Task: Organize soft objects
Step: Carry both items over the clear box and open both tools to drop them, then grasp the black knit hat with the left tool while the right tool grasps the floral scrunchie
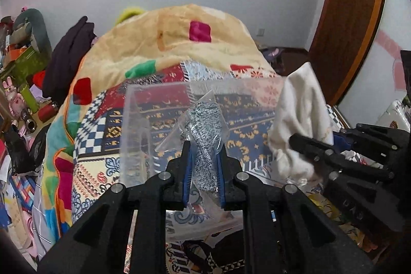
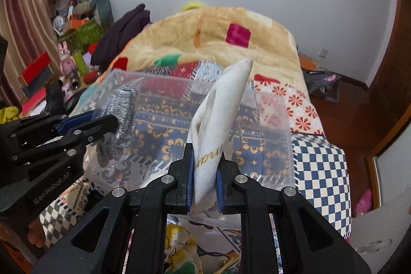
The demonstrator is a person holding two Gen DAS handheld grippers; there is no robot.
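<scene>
My left gripper (image 1: pixel 204 166) is shut on a grey knitted item in a clear plastic bag (image 1: pixel 204 135) and holds it over a clear plastic box (image 1: pixel 138 125) on the bed. It also shows in the right wrist view (image 2: pixel 120 114), with the left gripper (image 2: pixel 108 123) at the left. My right gripper (image 2: pixel 204 171) is shut on a white cloth with gold lettering (image 2: pixel 218 114) that stands up above the box (image 2: pixel 272 120). In the left wrist view the white cloth (image 1: pixel 300 120) and right gripper (image 1: pixel 298 139) are at the right.
The box sits on a patterned bedspread (image 2: pixel 321 166). A cream blanket with coloured squares (image 2: pixel 218 37) is heaped behind it. A dark garment (image 2: pixel 120 30) and cluttered shelves with toys (image 2: pixel 74 25) lie left. A yellow-patterned cloth (image 2: pixel 179 248) lies below my right gripper.
</scene>
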